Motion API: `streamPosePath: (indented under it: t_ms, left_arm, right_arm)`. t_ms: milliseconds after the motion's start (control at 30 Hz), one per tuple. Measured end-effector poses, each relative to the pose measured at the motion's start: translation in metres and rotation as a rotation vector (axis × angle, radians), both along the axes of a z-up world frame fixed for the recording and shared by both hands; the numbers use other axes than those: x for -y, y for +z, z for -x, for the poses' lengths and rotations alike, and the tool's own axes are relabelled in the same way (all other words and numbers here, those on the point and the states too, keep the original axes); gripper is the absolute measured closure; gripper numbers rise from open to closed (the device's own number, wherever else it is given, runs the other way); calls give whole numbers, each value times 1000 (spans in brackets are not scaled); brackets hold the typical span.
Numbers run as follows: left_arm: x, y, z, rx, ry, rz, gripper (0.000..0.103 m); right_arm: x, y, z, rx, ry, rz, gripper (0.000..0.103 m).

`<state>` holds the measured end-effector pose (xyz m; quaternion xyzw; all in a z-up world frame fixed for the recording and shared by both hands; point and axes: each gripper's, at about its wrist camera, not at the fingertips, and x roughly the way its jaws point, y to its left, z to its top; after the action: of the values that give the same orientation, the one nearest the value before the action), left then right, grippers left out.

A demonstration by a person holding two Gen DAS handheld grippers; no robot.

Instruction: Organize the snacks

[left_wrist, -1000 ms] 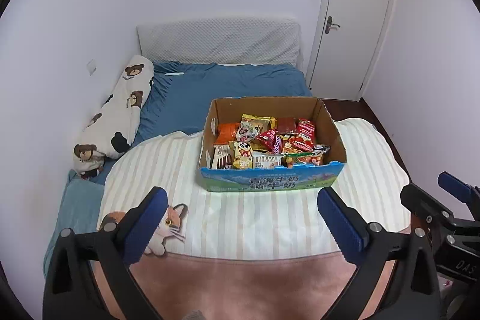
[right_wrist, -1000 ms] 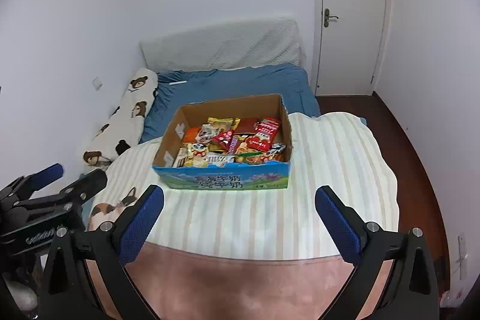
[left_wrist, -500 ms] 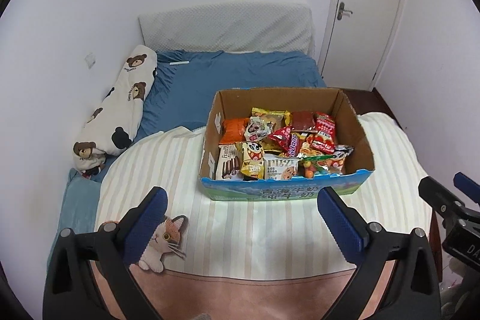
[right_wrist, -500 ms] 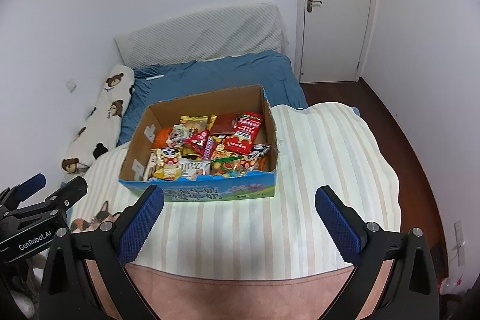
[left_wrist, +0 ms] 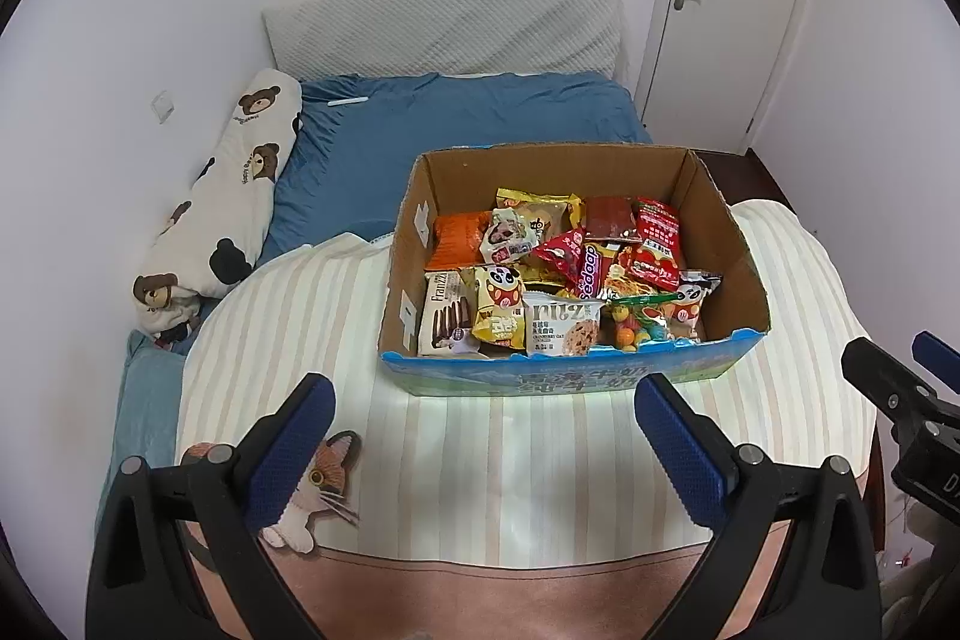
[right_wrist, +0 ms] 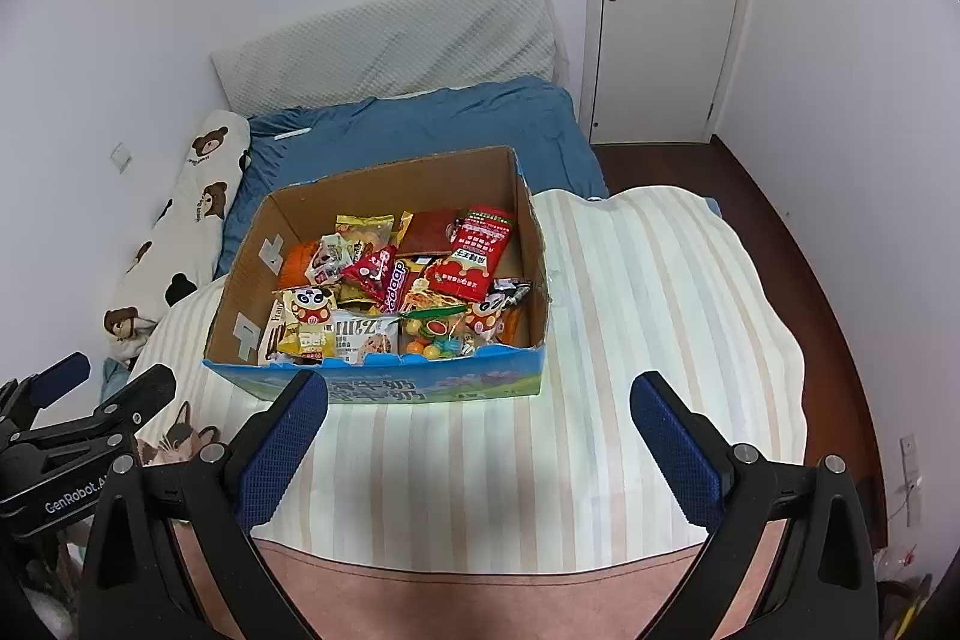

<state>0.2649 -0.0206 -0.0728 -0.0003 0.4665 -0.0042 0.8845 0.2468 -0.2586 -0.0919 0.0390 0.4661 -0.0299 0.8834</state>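
The cardboard box [left_wrist: 714,220] of snacks sits on the striped blanket [left_wrist: 540,448] just ahead of both grippers, its blue front panel printed with Chinese characters. Readable inside: a white "ritz" cookie packet [left_wrist: 561,325] at the near edge, a brown-and-white "Franzzi" pack [left_wrist: 445,319] left of it, and a red wrapper lettered "Sedaap" [left_wrist: 585,271] behind. The left gripper [left_wrist: 486,436] is spread wide, holding nothing, its blue pads [left_wrist: 288,451] hovering over the blanket short of the box. The right gripper [right_wrist: 480,439] is likewise released and empty; "GenRobot" shows on the other gripper's body to its left.
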Motion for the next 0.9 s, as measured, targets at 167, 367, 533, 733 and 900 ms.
streamPosePath:
  t_ms: [167, 367, 533, 733, 900]
  left_arm:
    - [0, 1, 0, 1, -1, 1, 0]
    - [0, 1, 0, 2, -1, -1, 0]
    - [1, 1, 0, 3, -3, -2, 0]
    - [3, 3, 2, 12, -2, -13, 0]
    - [5, 5, 4, 24, 4, -20, 0]
  right_arm:
    - [1, 0, 2, -3, -6, -1, 0]
    - [1, 0, 5, -7, -12, -4, 0]
    - [1, 0, 6, -5, -14, -5, 0]
    - [1, 0, 7, -6, -17, -4, 0]
    - [1, 0, 8, -8, -16, -3, 0]
